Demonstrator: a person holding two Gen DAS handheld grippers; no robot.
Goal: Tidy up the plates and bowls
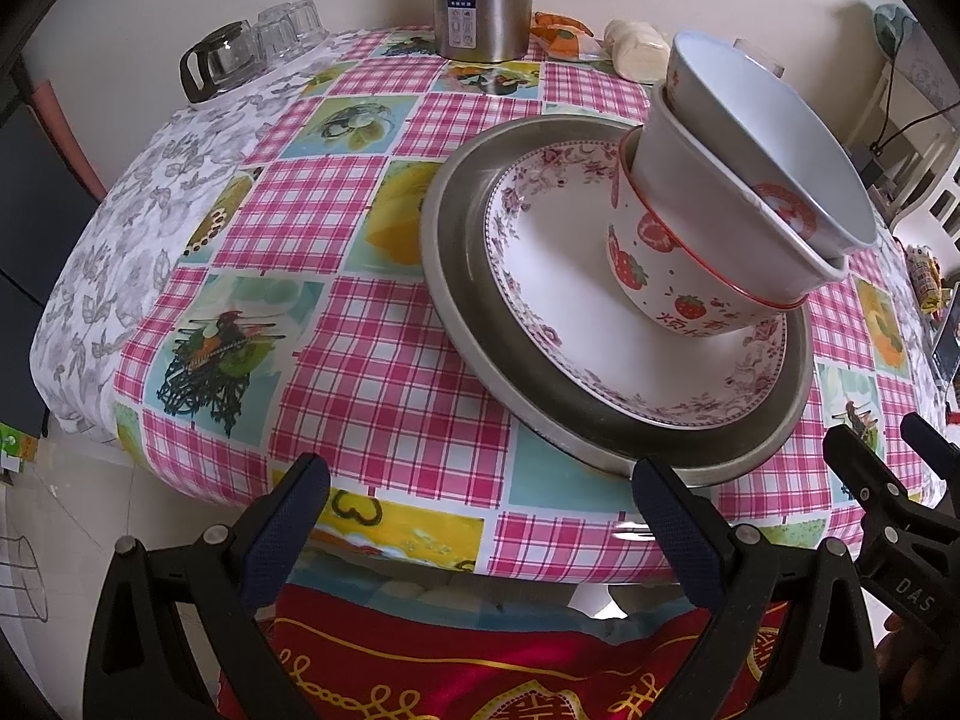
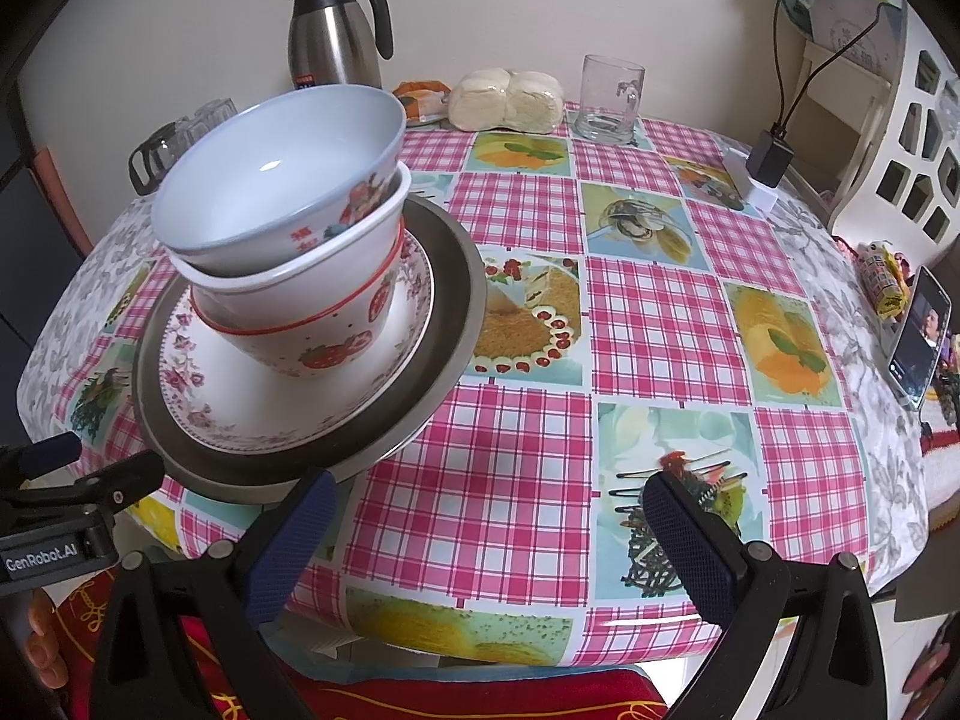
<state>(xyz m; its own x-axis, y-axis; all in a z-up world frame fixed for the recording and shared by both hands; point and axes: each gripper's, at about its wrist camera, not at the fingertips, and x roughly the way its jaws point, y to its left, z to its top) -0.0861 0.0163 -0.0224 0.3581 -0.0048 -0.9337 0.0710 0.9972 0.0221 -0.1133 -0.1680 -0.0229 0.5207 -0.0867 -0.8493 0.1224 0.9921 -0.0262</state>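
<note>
A round table (image 2: 660,324) covered in a pink checked cloth with food pictures stands against a plain cream wall (image 2: 540,0). A white cut-out shelf unit (image 2: 900,144) sits at the right. Pale tiled floor (image 1: 78,516) shows at the lower left. Light is soft and even.

Bare tablecloth (image 2: 648,324) right of dish stack (image 2: 300,276)

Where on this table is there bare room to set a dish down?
Bare tablecloth lies right of the metal tray holding the stack, up to the phone, and left of the tray toward the glass pot. The back edge is crowded: thermos, buns, glass mug.
</note>
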